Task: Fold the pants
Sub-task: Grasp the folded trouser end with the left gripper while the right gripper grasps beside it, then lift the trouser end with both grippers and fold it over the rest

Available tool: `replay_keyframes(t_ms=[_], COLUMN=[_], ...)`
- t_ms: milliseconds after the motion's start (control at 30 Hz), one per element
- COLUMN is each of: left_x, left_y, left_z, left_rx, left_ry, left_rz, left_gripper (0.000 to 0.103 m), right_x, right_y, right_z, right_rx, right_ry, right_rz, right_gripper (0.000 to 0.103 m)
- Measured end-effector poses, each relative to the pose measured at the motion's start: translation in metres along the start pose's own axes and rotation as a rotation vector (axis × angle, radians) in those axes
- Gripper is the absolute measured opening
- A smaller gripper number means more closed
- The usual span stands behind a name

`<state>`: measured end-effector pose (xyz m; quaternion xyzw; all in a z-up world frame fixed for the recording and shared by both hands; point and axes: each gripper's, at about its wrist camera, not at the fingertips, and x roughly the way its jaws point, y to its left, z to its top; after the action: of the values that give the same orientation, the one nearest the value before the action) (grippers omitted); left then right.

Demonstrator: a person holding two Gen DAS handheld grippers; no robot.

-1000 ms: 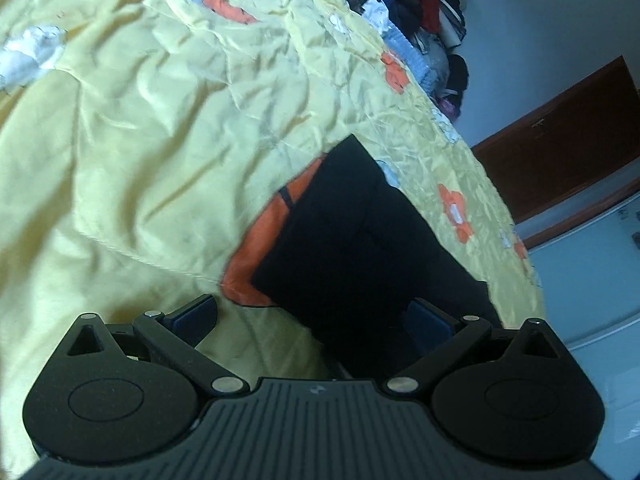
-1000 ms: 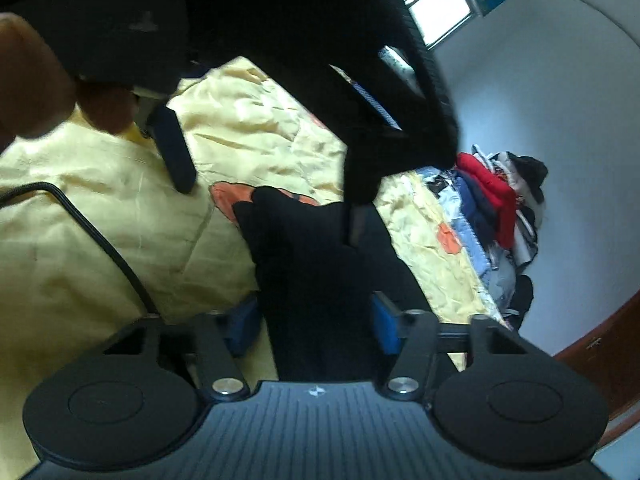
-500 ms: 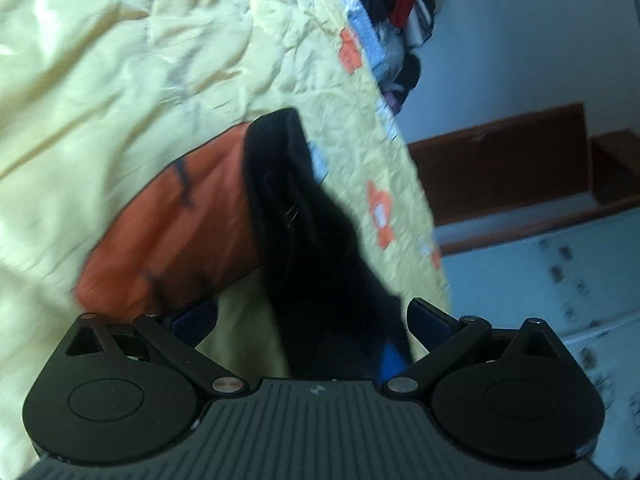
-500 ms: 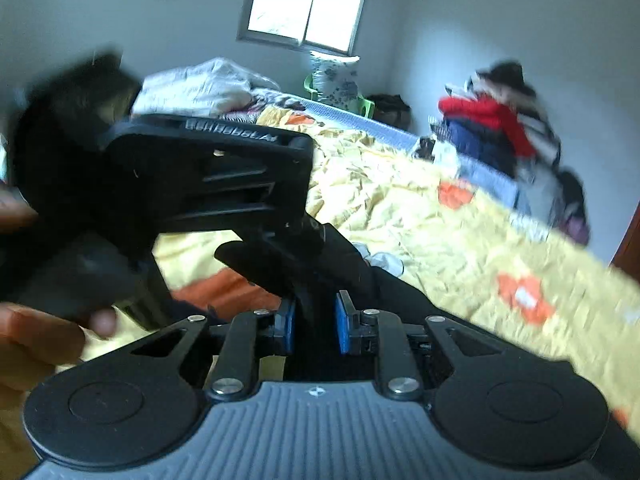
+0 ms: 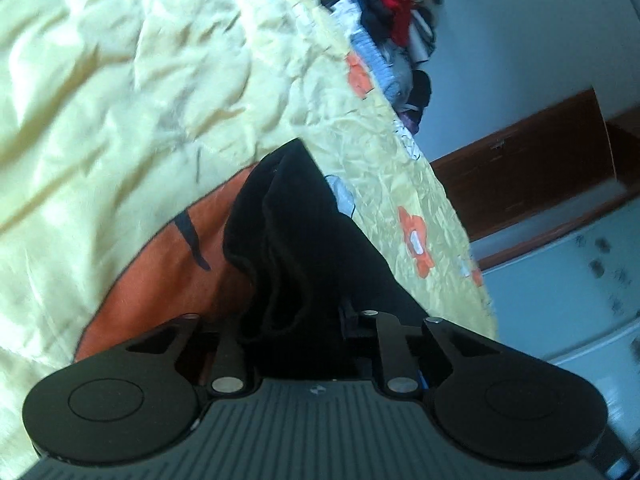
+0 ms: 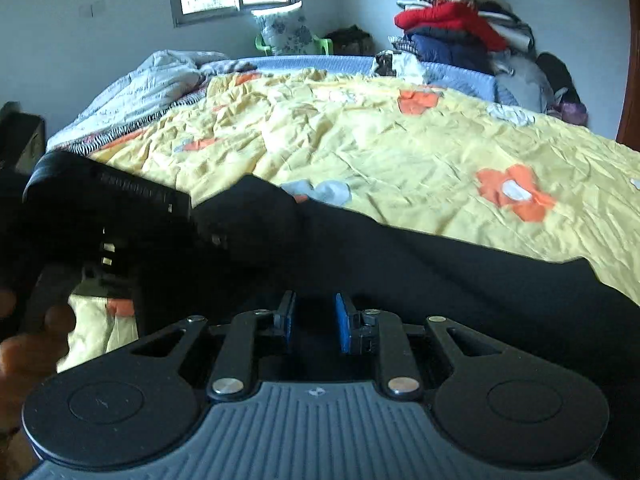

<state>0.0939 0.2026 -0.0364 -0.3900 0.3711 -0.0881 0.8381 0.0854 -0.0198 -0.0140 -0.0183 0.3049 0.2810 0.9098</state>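
Left wrist view: left gripper (image 5: 298, 320) just closed, fingers buried in bunched black pants (image 5: 304, 240) near the bed's edge. Right wrist view: right gripper (image 6: 314, 322) clamps pants; crinkled yellow flowered bedspread (image 6: 360, 140), clothes pile (image 6: 460, 32).

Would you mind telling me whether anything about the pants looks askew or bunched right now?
Yes: the black pants are bunched into thick uneven folds where the left gripper clamps them, rather than lying flat on the yellow bedspread.
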Motion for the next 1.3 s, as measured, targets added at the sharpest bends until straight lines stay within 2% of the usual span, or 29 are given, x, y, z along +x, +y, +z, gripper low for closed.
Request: replay_keyframes(t_ms=[133, 200, 367, 500, 667, 900, 1300], left_x=[-0.017, -0.027, -0.045, -0.044, -0.038, -0.009, 0.082], left_y=[-0.038, -0.057, -0.099, -0.141, -0.181, -0.238, -0.296], left_z=[-0.021, -0.033, -0.054, -0.077, -0.103, -0.152, -0.229], left_rx=[0.24, 0.327, 0.454, 0.549, 0.605, 0.724, 0.812], left_ry=[-0.129, -0.185, -0.241, -0.271, -0.245, -0.181, -0.011], left_rz=[0.079, 0.1, 0.058, 0.02, -0.052, -0.125, -0.173], left_gripper=[0.018, 0.018, 0.018, 0.018, 0.019, 0.02, 0.021], right_x=[-0.004, -0.02, -0.052, -0.089, -0.133, -0.19, -0.229], right_y=[0.004, 0.009, -0.017, -0.035, -0.064, -0.114, -0.211], right_z=[-0.001, -0.004, -0.007, -0.014, -0.028, -0.061, -0.124], right_rx=[0.036, 0.049, 0.2, 0.252, 0.313, 0.402, 0.586], right_ry=[-0.027, -0.051, -0.134, -0.216, -0.292, -0.372, -0.387], right_rz=[0.052, 0.055, 0.134, 0.142, 0.12, 0.027, -0.115], right_gripper=[0.021, 0.021, 0.021, 0.021, 0.021, 0.021, 0.021])
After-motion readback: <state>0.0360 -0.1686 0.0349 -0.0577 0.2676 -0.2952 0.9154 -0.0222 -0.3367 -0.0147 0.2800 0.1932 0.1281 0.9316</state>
